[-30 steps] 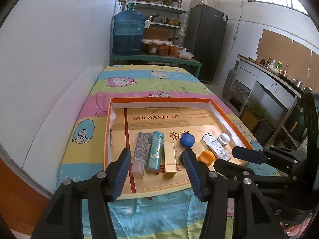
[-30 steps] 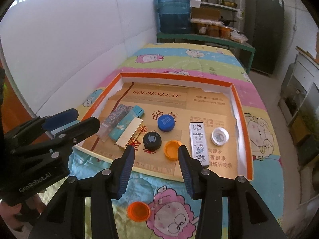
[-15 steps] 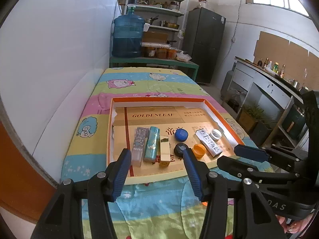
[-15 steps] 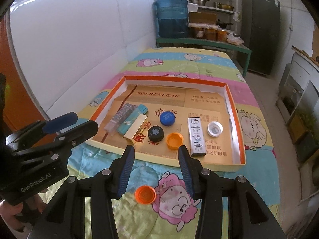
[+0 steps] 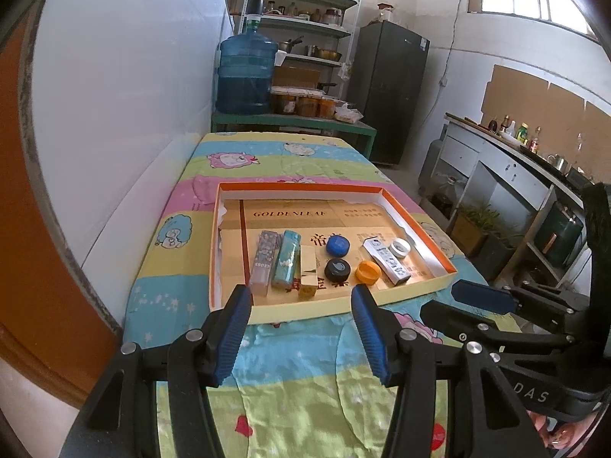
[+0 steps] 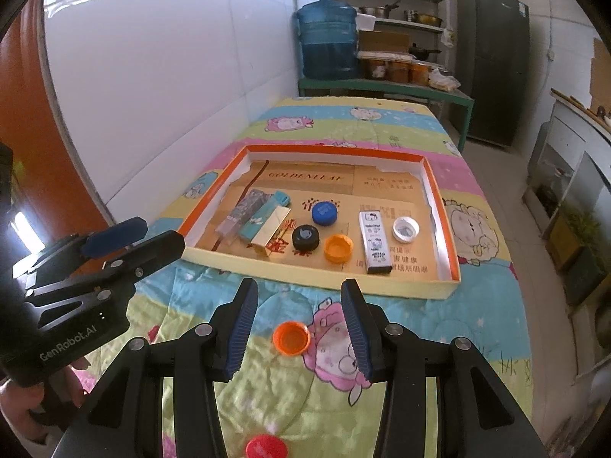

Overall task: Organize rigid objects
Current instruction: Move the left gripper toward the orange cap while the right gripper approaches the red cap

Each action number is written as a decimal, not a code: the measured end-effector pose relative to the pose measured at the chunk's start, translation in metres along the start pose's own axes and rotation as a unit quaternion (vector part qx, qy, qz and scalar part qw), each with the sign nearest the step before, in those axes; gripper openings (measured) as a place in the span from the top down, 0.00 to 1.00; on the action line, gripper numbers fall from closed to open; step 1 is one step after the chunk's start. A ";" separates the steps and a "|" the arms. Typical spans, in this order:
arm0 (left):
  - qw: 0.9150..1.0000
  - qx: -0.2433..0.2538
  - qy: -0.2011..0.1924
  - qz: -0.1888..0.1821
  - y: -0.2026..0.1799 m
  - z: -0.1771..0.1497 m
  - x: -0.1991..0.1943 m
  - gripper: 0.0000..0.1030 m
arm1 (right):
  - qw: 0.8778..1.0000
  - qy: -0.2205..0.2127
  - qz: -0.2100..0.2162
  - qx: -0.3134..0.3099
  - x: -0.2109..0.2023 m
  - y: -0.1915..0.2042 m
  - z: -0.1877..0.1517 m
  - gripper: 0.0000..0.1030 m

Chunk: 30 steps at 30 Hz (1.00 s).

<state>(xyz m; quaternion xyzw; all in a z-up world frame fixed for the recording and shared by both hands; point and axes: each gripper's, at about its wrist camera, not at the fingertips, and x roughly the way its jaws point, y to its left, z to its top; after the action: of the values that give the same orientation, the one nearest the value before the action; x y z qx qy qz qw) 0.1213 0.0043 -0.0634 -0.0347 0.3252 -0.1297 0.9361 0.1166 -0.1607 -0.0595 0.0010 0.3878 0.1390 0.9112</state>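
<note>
White wall panels run along one side of a kitchen-like room where a table (image 5: 164, 294) under a bright cartoon-print cloth carries a shallow orange-rimmed box lid (image 5: 298, 187). From the left wrist view, the left tool (image 5: 301, 328) hangs over the near part of the cloth with its blue-padded jaws apart and nothing between them. Inside the box lid lie three small boxes side by side, a patterned grey one (image 5: 263, 259), a teal one (image 5: 288, 257) and a gold one (image 5: 307, 271); to their right sit a blue cap (image 5: 338, 245), a black cap (image 5: 337, 269) and an orange cap (image 5: 368, 271), then a white Hello Kitty box (image 5: 386, 260) and a white cap (image 5: 399, 247). The right tool (image 5: 481, 297) enters from the right edge. A large blue water jug (image 5: 246, 72) stands on a green bench beyond the table, beside a dark fridge (image 5: 389, 91). From the right wrist view, the right tool (image 6: 298, 320) hovers above the cloth with its jaws apart and empty; a loose orange cap (image 6: 291, 337) lies open side up on the cloth below the gap, outside the box lid (image 6: 443, 206). A red cap (image 6: 266, 446) lies on the cloth at the bottom edge. The left tool (image 6: 126, 236) shows at the left, its jaws also apart, with part of a hand (image 6: 23, 408) below it.
</note>
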 end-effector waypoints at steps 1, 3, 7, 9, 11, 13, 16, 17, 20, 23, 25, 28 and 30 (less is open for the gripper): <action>1.000 0.000 0.000 -0.001 0.000 -0.001 -0.001 0.47 | 1.000 0.000 0.000 0.000 -0.002 0.000 -0.002 0.55; 1.000 0.000 0.000 -0.002 -0.001 -0.004 -0.005 0.47 | 1.000 -0.001 -0.001 0.000 -0.003 0.001 -0.004 0.55; 1.000 -0.001 -0.002 -0.006 -0.002 -0.007 -0.010 0.47 | 1.000 -0.002 -0.001 0.002 -0.010 0.002 -0.013 0.55; 1.000 -0.001 -0.002 -0.007 -0.003 -0.011 -0.012 0.47 | 1.000 -0.004 -0.001 0.003 -0.013 0.004 -0.017 0.55; 1.000 -0.001 -0.002 -0.009 -0.004 -0.013 -0.014 0.47 | 1.000 -0.004 -0.001 0.004 -0.016 0.005 -0.022 0.55; 1.000 -0.001 -0.002 -0.010 -0.004 -0.016 -0.017 0.47 | 1.000 -0.004 0.000 0.005 -0.017 0.006 -0.024 0.55; 1.000 -0.001 0.001 -0.012 -0.004 -0.021 -0.018 0.47 | 1.000 -0.002 0.001 0.007 -0.019 0.008 -0.031 0.55; 1.000 -0.002 0.002 -0.012 -0.003 -0.023 -0.019 0.47 | 1.000 -0.001 0.002 0.007 -0.020 0.009 -0.033 0.55; 1.000 -0.002 0.007 -0.013 -0.003 -0.029 -0.019 0.47 | 1.000 0.004 0.002 0.009 -0.020 0.010 -0.040 0.55; 1.000 -0.003 0.012 -0.014 -0.003 -0.037 -0.019 0.47 | 1.000 0.010 0.004 0.010 -0.019 0.012 -0.048 0.55; 1.000 -0.003 0.014 -0.016 -0.002 -0.042 -0.020 0.47 | 1.000 0.014 0.004 0.012 -0.019 0.012 -0.055 0.55; 1.000 -0.003 0.017 -0.016 -0.002 -0.046 -0.020 0.47 | 1.000 0.020 0.006 0.014 -0.018 0.013 -0.062 0.55; 1.000 -0.004 0.018 -0.016 -0.002 -0.048 -0.021 0.47 | 1.000 0.022 0.005 0.014 -0.017 0.013 -0.066 0.55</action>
<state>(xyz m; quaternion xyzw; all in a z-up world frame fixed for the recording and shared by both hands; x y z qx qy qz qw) 0.0753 0.0087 -0.0881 -0.0413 0.3419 -0.1442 0.9277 0.0553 -0.1595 -0.0923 0.0128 0.4101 0.1383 0.9014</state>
